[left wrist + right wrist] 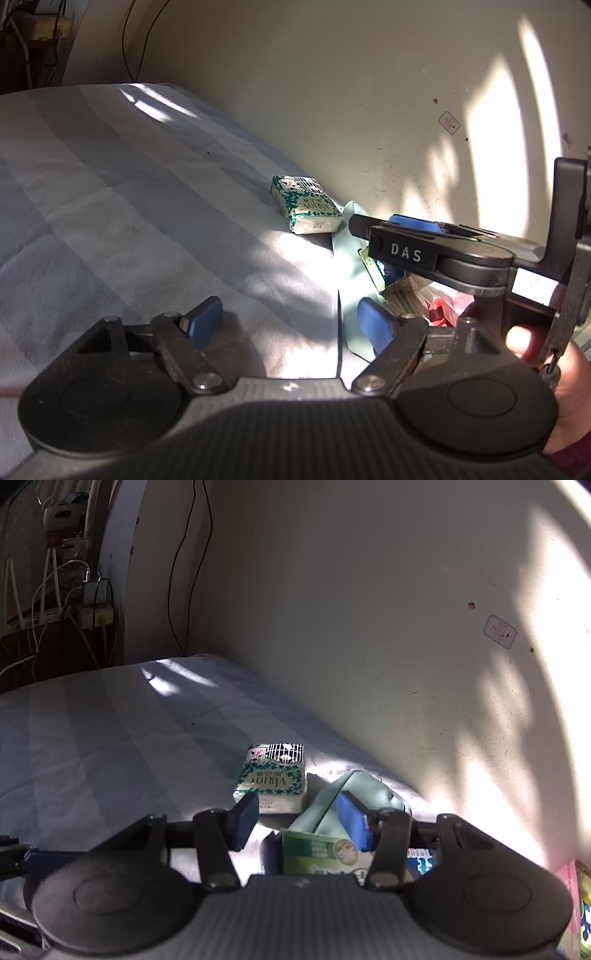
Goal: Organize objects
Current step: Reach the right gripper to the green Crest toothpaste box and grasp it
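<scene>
While a green-patterned tissue pack (306, 204) lies flat on the striped grey bedsheet (110, 206) close to the cream wall (332, 92), a pale green bag (354, 794) of packets sits just beside it; the left gripper (291, 325) gapes wide over the sheet; the right gripper (301, 823) is spread wide above the bag, holding nothing.

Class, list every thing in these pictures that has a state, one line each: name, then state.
Green-and-white patterned tissue pack: lying flat on the striped bedsheet, untouched.
Pale green fabric pouch: open, packets inside.
Left gripper: open, empty.
Right gripper: open, empty, over the pouch.
</scene>
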Available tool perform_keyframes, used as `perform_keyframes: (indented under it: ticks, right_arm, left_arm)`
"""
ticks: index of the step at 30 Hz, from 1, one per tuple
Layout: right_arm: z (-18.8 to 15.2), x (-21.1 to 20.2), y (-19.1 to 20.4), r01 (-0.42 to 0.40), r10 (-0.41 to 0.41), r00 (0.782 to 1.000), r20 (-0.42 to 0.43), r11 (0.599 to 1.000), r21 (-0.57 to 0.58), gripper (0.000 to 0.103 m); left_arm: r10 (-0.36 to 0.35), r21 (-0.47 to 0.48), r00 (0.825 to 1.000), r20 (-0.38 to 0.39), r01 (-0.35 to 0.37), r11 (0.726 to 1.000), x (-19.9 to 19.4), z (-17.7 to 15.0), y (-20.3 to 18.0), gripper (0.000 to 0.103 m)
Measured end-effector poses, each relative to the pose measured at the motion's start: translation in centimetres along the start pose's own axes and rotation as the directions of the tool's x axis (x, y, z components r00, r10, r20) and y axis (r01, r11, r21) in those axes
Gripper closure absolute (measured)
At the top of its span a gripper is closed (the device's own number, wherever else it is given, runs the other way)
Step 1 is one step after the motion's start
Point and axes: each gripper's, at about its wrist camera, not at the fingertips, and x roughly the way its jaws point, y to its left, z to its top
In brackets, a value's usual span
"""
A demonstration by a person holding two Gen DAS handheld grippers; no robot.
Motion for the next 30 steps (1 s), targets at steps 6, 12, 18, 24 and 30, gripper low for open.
perform_keyframes:
  ticks: [6,12,18,24,30]
  right_arm:
    - [-4.2,-4.0,-3.0,0.015,-0.015,1.0,0.027,1.0,0.026,0.066]
    - [-8.0,-10.0,-8.2,0.002,-0.007,1.0,0.028,0.982,0.191,0.065]
    - [-11.4,-10.9,-11.2,-0.035,0.03,0.999,0.019,0.909,0.414,0.055]
    - [-12.3,-9.2,-12.1,-0.043,0.052,0.999,-0.002,0.844,0.535,0.037]
    - [-12.1,-5.5,-11.2,-0.027,0.082,0.994,-0.071,0.82,0.572,0.027]
  left_arm:
    - [-0.023,-0.032,1.0,-0.006,0.023,0.999,-0.1,0.1,0.4,0.02]
    - [-0.048,-0.068,0.999,-0.011,0.048,0.997,-0.2,0.2,0.8,0.02]
    - [-0.047,-0.064,0.999,-0.011,0.046,0.997,-0.2,0.1,0.8,0.02]
    - [-0.037,-0.037,0.999,-0.012,0.036,0.999,-0.3,0.1,0.5,0.02]
    - [-0.015,0.001,1.0,-0.008,0.015,1.0,-0.3,0.0,0.0,0.02]
